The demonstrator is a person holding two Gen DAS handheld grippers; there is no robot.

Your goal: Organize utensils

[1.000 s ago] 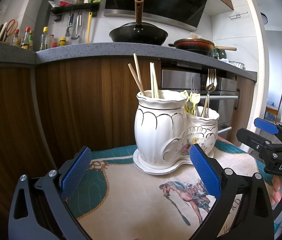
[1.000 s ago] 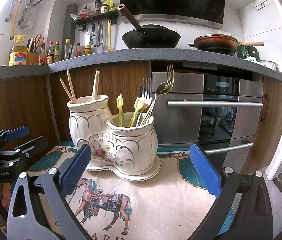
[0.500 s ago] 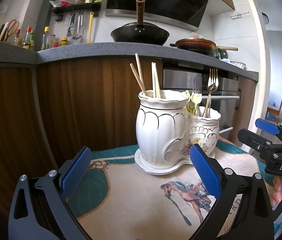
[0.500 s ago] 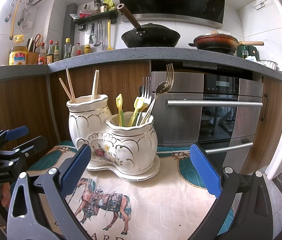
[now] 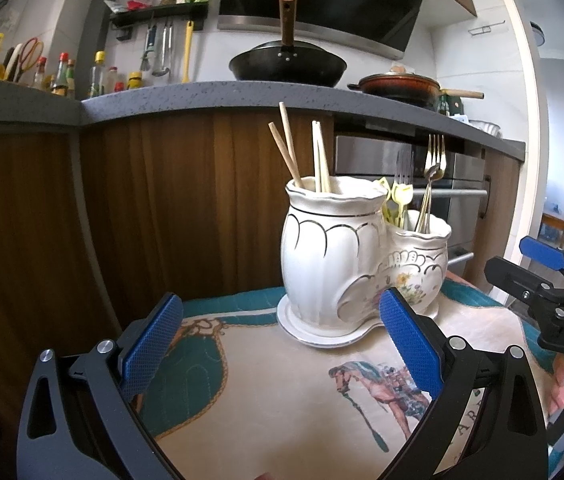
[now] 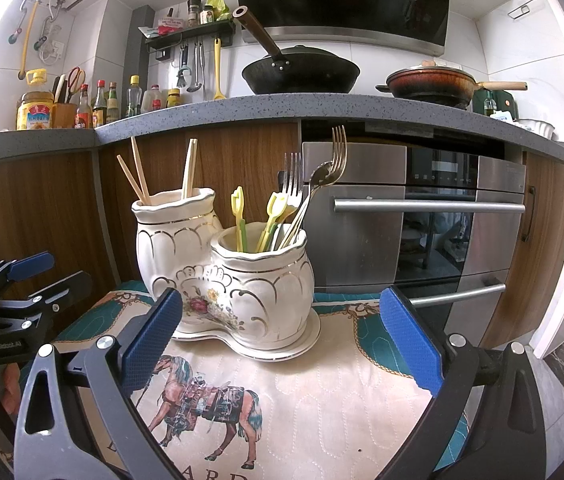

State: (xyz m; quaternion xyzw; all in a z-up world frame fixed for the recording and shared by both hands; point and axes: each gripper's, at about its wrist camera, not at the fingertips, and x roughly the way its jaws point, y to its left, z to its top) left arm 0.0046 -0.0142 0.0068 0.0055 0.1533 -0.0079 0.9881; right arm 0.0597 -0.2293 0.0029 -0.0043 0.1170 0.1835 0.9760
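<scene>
Inside, utensil [image 6: 301, 208] handles apparently hidden.

I'm looking at a home kitchen. A black wok [image 6: 301, 70] and red pan [image 6: 430, 84] sit on the grey counter [image 6: 321, 110]. A built-in oven [image 6: 421, 216] stands below, sauce bottles [image 6: 100, 102] in the corner.

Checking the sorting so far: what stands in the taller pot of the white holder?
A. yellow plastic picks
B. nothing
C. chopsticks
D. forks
C: wooden chopsticks rise from the taller pot; the forks and yellow picks stand in the shorter pot.
</scene>
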